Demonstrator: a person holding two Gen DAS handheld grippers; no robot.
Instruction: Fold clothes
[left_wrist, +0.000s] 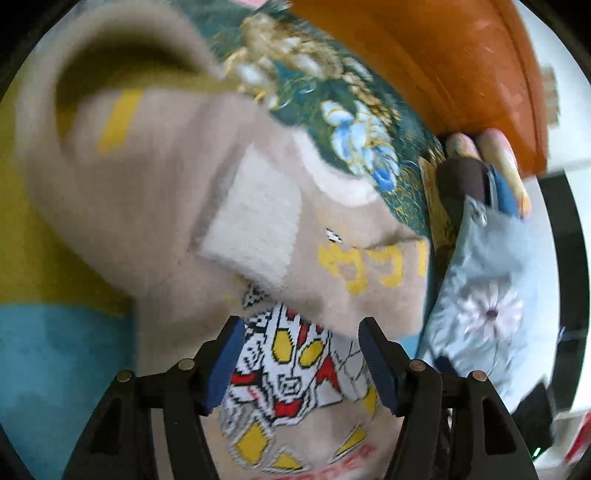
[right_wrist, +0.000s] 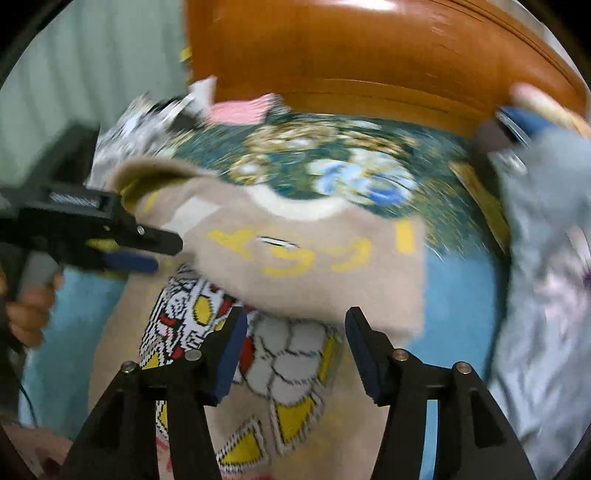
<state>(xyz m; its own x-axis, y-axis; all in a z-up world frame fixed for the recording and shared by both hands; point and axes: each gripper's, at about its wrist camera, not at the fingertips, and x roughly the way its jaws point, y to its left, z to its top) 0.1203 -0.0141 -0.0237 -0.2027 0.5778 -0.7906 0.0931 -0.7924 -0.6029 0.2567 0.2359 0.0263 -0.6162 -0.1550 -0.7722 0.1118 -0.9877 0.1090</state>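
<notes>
A beige knit sweater (left_wrist: 166, 192) with a red, yellow and white robot-face graphic (left_wrist: 291, 373) lies on a light blue bed sheet (left_wrist: 55, 369). Its top part is folded down over the graphic, showing yellow letters (left_wrist: 369, 266). My left gripper (left_wrist: 301, 365) is open just above the graphic, holding nothing. In the right wrist view the same sweater (right_wrist: 314, 277) lies below my open, empty right gripper (right_wrist: 293, 354). The left gripper (right_wrist: 147, 254) shows there at the left, beside the sweater's folded edge.
A dark green floral cloth (left_wrist: 332, 110) lies beyond the sweater. An orange wooden headboard (right_wrist: 369, 55) stands behind. A pale blue flowered pillow (left_wrist: 491, 295) lies at the right, with folded items (left_wrist: 495, 173) above it. Pink and patterned cloths (right_wrist: 240, 107) lie at the back left.
</notes>
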